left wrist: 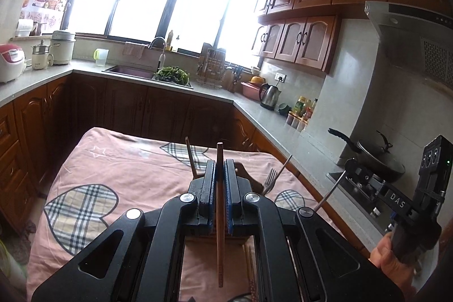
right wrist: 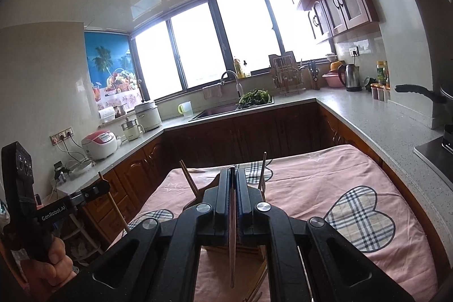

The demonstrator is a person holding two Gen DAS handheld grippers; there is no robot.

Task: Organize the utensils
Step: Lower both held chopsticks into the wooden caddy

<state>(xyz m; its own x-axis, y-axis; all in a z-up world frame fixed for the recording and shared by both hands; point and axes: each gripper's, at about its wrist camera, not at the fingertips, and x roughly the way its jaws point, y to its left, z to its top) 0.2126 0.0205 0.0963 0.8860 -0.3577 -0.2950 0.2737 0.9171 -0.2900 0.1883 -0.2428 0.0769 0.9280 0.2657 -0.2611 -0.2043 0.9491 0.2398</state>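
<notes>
The left gripper (left wrist: 220, 169) has its jaws clenched on a wooden chopstick (left wrist: 219, 217) running lengthwise between them, the right gripper (right wrist: 233, 180) grips what looks like a thin metal utensil (right wrist: 232, 254), both above the wooden holder (right wrist: 249, 244) on the cloth-covered worktop (right wrist: 325, 183).

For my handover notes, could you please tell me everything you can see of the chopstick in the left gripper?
The chopstick is a slim, straight, reddish-brown stick that looks wooden. The left gripper is shut on it, its fingers pinching it about mid-length. One end pokes just past the fingertips; the other runs back toward the camera. It hangs above the pink, heart-patterned cloth, touching nothing else visible.
</notes>
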